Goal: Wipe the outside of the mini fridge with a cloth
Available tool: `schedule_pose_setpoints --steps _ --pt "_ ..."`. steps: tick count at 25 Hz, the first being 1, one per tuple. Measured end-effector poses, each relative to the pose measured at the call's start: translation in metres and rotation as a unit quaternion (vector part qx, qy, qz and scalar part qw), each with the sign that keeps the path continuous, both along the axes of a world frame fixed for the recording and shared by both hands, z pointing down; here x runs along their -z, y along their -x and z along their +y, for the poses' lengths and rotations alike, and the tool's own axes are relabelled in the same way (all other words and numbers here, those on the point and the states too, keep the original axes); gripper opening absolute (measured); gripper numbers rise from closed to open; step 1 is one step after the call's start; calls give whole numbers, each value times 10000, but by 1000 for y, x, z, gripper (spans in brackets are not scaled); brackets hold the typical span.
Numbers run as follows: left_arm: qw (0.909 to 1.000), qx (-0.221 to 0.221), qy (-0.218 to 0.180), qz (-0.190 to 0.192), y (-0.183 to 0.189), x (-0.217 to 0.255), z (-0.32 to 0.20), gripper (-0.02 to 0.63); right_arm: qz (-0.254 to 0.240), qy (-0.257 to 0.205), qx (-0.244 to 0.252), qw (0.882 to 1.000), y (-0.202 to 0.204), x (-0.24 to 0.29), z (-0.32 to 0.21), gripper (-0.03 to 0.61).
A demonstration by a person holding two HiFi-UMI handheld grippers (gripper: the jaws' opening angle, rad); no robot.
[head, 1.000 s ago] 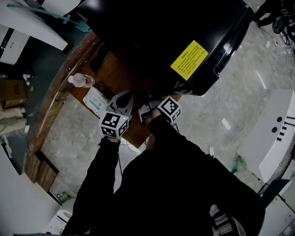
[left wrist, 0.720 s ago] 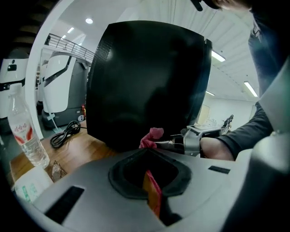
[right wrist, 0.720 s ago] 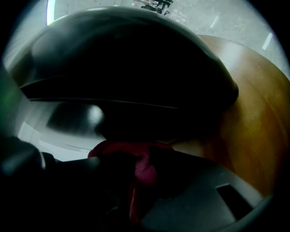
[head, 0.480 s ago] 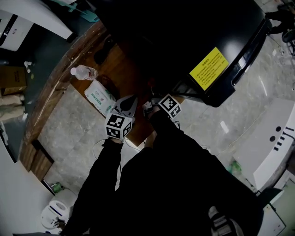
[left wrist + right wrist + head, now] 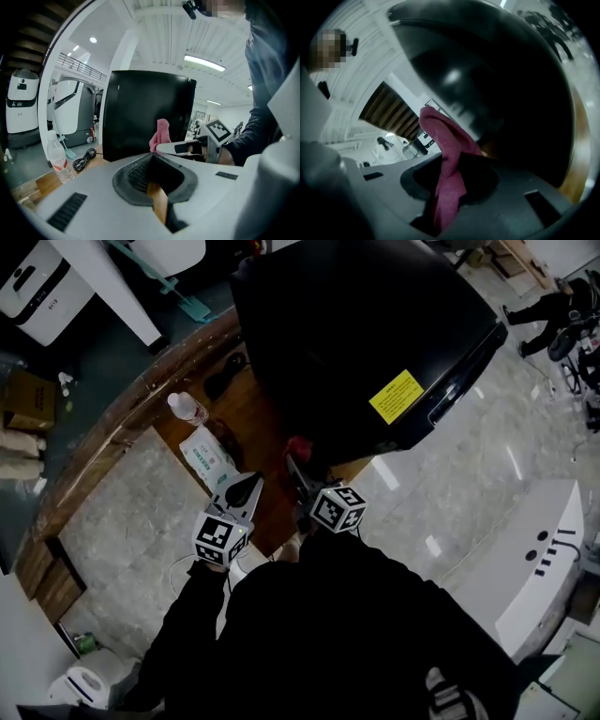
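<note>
Jaws pinched on the pink cloth [image 5: 449, 154], right gripper [image 5: 446, 197] sits close to the mini fridge [image 5: 497, 89]; left gripper [image 5: 157, 187] jaws closed, empty. Approach step, likely. Next: press, sweep.

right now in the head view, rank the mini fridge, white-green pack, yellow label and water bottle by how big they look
1. mini fridge
2. white-green pack
3. yellow label and water bottle: too alike to rank

One fridge [image 5: 375, 334], one cloth [image 5: 298, 448], one bottle [image 5: 187, 409]
</note>
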State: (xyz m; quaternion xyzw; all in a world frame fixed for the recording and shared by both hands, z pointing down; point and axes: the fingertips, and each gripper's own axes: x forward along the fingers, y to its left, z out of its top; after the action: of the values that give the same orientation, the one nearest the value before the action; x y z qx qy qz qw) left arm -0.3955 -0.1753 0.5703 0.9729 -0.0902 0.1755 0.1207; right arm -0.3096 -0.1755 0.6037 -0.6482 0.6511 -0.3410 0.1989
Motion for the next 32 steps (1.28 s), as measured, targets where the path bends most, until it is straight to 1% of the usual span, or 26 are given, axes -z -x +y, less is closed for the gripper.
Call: schedule_pose_setpoints --steps 2,4,8,11,14,16,20,23,29,32 --pt "9996 50 -39 268 3 24 4 5 904 -197 240 9954 2 43 14 91" --pt "9987 44 -60 504 3 46 9 5 1584 -436 450 9854 7 81 25 91" --pt "9960 -26 18 890 2 85 19 6 2487 -810 866 9613 24 143 42 91" --pt "9938 -32 -88 1110 7 113 30 5 2948 -933 1310 9419 38 166 55 91" --pt "9930 54 -257 1148 13 127 50 5 3157 -1001 1602 9299 45 178 75 91" --pt "9928 121 -273 1161 15 134 65 5 3226 -1094 1714 9244 46 188 90 87" --pt "9919 216 -341 1208 14 147 97 5 3109 -1264 1901 9226 46 203 115 87" --pt "9910 291 -414 1243 9 157 121 5 3079 -1404 2020 9191 44 213 136 87" --pt "9887 431 -590 1307 11 169 168 5 3015 -1586 2201 9140 49 222 178 87" --pt "9878 493 -666 1318 6 176 187 5 3010 -1664 2310 9102 47 228 193 87"
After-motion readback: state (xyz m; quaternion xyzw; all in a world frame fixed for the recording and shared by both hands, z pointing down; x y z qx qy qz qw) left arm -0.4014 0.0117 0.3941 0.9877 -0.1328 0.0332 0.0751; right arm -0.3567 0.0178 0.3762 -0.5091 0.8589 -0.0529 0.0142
